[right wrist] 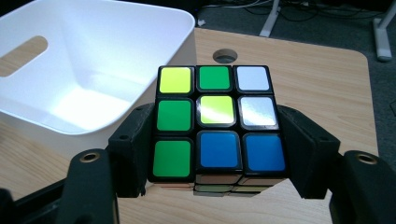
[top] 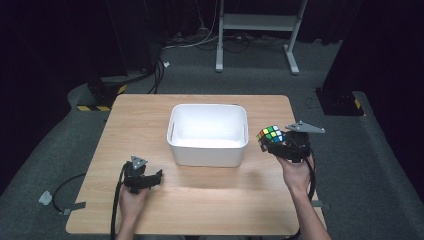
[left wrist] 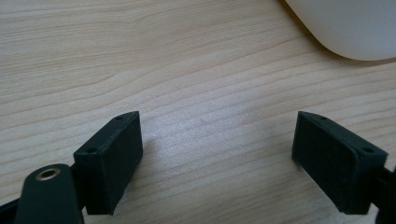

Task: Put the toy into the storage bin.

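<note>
the right hand-held gripper [top: 274, 142] is clamped on a cube [top: 270, 134], one black jaw pressed to each side of it, and is held up just beside the right wall of the bin [top: 208, 150], near that wall's front corner. in the right gripper view the cube [right wrist: 219, 123] is seen between the jaws with its top face showing yellow, green, white and blue stickers; the bin [right wrist: 140, 28] lies to the left of it with a slot handle in its far wall, and a round hole [right wrist: 225, 56] in the tabletop [right wrist: 317, 79] is seen beyond the cube. the right hand [top: 296, 172] is wrapped around the gripper's body from behind.

the left hand-held gripper [top: 156, 176] is spread wide with nothing between its jaws, and is held low over the tabletop [top: 210, 200] in front of the bin's left front corner, apart from it. in the left gripper view bare wood [left wrist: 210, 116] is seen between the two jaws, and a rounded lower corner of the bin [left wrist: 345, 28] is seen at the upper right. the left hand [top: 132, 200] grips it from behind.
</note>
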Motion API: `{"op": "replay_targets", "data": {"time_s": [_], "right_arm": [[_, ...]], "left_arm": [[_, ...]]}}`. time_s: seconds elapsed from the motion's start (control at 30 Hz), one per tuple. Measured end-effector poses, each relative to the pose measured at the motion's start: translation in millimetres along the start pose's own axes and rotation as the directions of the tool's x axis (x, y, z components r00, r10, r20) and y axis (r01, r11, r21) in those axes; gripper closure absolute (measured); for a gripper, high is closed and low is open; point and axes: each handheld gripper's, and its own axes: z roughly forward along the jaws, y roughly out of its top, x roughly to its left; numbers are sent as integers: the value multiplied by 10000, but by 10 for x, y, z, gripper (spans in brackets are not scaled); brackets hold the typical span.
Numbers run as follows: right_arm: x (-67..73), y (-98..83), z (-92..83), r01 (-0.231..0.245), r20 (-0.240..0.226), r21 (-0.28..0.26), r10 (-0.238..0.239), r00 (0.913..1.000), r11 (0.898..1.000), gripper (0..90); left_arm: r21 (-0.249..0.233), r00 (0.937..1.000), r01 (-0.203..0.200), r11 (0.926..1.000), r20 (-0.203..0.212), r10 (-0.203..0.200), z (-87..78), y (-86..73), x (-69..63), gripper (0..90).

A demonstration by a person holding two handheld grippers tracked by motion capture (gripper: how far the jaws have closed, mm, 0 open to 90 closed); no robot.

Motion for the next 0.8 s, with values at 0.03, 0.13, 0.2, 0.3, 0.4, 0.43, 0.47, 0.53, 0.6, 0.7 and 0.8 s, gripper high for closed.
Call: {"op": "replay_targets", "data": {"time_s": [0.03,0.13,0.2,0.3,0.4,0.43,0.47,0.53,0.6,0.7,0.8], "right_arm": [[5,9,-6,-15,-33,19,15,10000,10000,341],[32,34,-25,133,-102,21,-132,9999,9999,341],[41,44,-32,177,-120,10,-177,9998,9998,341],[56,105,-64,174,-289,-51,-175,9994,9998,341],[69,152,-94,274,-403,-82,-278,9988,9996,341],[73,167,-105,274,-446,-84,-277,9986,9996,341],[76,181,-116,274,-471,-89,-278,9985,9996,341],[76,207,-130,288,-530,-85,-292,9982,9995,341],[75,231,-139,259,-622,-82,-263,9977,9996,341],[90,264,-150,268,-735,-91,-274,9969,9996,341],[121,311,-152,334,-846,-114,-342,9958,9994,341]], "left_arm": [[-1,10000,1,10000,-1,-1,0,0,0,164],[0,10000,-4,10000,2,4,0,0,1,164],[0,10000,-2,10000,-1,2,0,0,0,164],[0,10000,-6,10000,3,6,0,0,1,164],[-2,10000,-3,10000,2,3,0,0,1,164],[-2,10000,-3,10000,2,3,0,0,0,164],[-1,10000,-1,10000,2,1,0,0,0,164],[-3,10000,-1,10000,3,1,0,0,0,164],[-1,10000,-3,10000,1,3,0,0,1,164],[1,10000,-6,10000,2,6,0,0,1,164],[4,10000,-10,10000,0,10,0,0,1,164]]}}
